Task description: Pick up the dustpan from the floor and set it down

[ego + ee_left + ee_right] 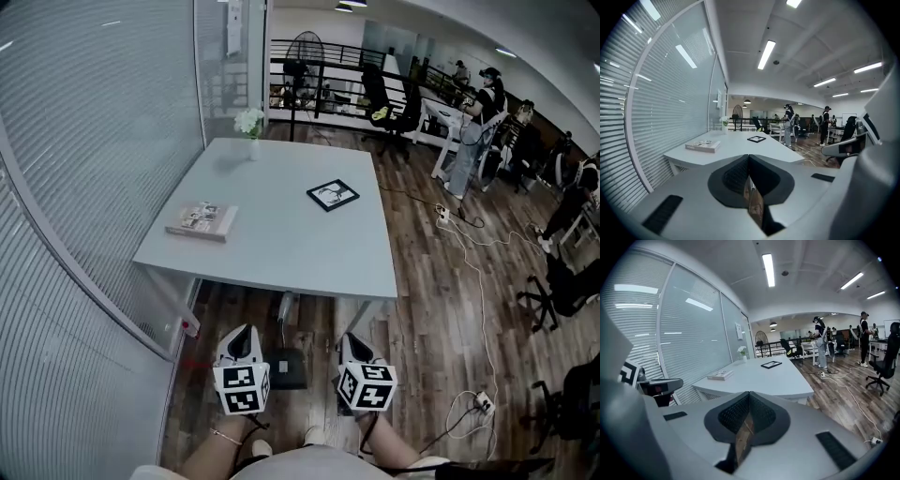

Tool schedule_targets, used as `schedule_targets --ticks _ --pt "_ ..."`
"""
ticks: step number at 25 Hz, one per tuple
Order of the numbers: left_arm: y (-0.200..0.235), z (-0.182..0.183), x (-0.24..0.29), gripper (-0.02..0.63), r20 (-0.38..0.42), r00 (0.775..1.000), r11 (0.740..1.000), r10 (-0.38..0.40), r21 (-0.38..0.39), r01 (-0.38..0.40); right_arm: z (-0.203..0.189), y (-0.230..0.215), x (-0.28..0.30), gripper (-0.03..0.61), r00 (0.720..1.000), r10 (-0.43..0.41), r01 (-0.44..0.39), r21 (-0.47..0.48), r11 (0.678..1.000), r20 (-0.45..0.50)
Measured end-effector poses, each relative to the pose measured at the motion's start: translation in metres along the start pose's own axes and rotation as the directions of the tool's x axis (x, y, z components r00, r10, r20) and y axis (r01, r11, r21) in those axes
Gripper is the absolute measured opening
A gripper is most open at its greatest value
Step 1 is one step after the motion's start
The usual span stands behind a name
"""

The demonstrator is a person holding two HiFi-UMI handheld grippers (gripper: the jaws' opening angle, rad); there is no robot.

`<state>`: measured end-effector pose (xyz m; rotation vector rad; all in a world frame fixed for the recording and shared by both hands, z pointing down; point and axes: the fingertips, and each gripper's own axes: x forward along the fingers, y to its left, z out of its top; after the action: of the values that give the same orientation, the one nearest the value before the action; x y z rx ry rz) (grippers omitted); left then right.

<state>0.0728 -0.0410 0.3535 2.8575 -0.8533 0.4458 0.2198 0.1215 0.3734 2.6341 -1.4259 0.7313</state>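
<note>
an open-plan office: grey table point(281, 216), swivel chairs point(398, 103), blinded glass partitions point(94, 141), ceiling strip lights point(766, 54)

Open office vibes
Grey table point(281, 225) sitting at 12 o'clock, blinds point(84, 141) running along 9, wood floor point(441, 281) stretching toward 3.

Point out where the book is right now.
In the head view, the book lies on the left part of the grey table, near the edge beside the glass wall, left of the black picture frame.

The dark, boxy dustpan point(287, 367) rests flat on the wooden floor point(422, 309), just short of the tabletop's point(281, 216) near edge.
</note>
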Motion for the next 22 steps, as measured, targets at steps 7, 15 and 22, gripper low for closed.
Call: schedule_targets --ticks 7,15,22 --pt "0.007 0.003 -0.003 0.018 0.003 1.0 0.999 -0.031 -0.028 0.031 0.002 0.023 -0.001 0.032 1.0 -0.001 0.0 -0.052 0.999 -0.028" --pt "0.002 0.008 -0.008 0.018 0.033 0.998 0.999 -0.052 -0.005 0.052 0.003 0.031 -0.003 0.032 1.0 0.009 -0.009 -0.021 1.0 -0.015" --pt "0.004 0.009 -0.005 0.018 0.036 0.999 0.999 -0.041 -0.01 0.041 0.01 0.031 -0.001 0.032 1.0 0.022 -0.022 -0.028 0.999 -0.006"
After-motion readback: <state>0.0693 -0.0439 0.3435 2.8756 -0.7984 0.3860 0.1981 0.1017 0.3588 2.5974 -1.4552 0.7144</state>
